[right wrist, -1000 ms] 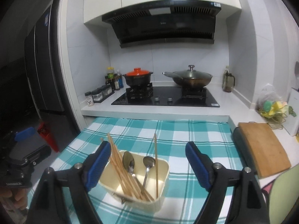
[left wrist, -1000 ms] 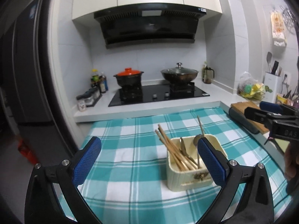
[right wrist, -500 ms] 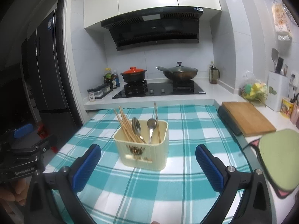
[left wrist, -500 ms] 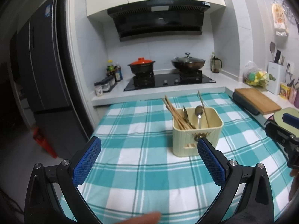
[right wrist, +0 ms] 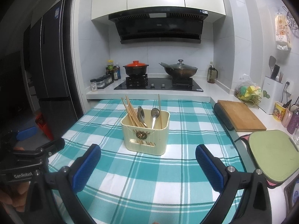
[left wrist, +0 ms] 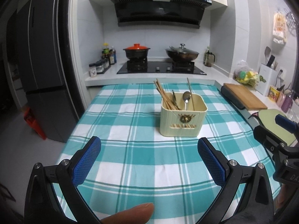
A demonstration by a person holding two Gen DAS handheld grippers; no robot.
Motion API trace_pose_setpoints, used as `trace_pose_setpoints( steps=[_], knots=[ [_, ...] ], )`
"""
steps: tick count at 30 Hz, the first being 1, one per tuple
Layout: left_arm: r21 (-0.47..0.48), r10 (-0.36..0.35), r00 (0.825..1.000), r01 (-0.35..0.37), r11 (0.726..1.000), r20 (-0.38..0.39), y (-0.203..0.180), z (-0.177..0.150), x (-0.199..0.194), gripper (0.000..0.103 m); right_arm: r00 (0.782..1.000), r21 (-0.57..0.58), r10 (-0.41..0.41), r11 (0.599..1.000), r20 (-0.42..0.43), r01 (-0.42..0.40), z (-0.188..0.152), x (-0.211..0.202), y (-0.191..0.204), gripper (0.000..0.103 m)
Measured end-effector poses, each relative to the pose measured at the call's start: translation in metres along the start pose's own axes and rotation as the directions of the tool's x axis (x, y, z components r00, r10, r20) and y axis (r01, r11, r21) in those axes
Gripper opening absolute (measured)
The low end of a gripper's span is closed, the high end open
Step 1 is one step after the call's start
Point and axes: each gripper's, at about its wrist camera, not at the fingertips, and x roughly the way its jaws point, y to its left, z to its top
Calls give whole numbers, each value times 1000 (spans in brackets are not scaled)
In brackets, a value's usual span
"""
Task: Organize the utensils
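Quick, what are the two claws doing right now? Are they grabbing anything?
Left claw: open, holding nothing, short of the utensil holder.
Right claw: open wide, holding nothing.

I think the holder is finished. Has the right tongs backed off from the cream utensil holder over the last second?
Yes. The right tongs has pulled back toward the table's near edge: the utensil holder, earlier between its fingers, now stands clear ahead.

The holder (left wrist: 184,116) is hiding my chopsticks' (left wrist: 164,98) and spoons' (left wrist: 186,99) lower ends; a fingertip (left wrist: 130,215) below it is getting cropped.
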Motion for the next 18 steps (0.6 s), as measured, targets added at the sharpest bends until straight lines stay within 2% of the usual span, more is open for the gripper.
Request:
trace_pose_setpoints(
  steps=[9, 18],
  knots=[
    [-3, 1, 1000, -1, 1000, -11, 2, -2, -9, 103, 999, -39, 7, 999, -33, -9, -4, -13, 20, 103],
    [-4, 8, 1000, -8, 1000, -4, 2, -1, -13, 103, 999, -30, 2, 1000, -41, -3, -4, -19, 21, 103]
  ],
)
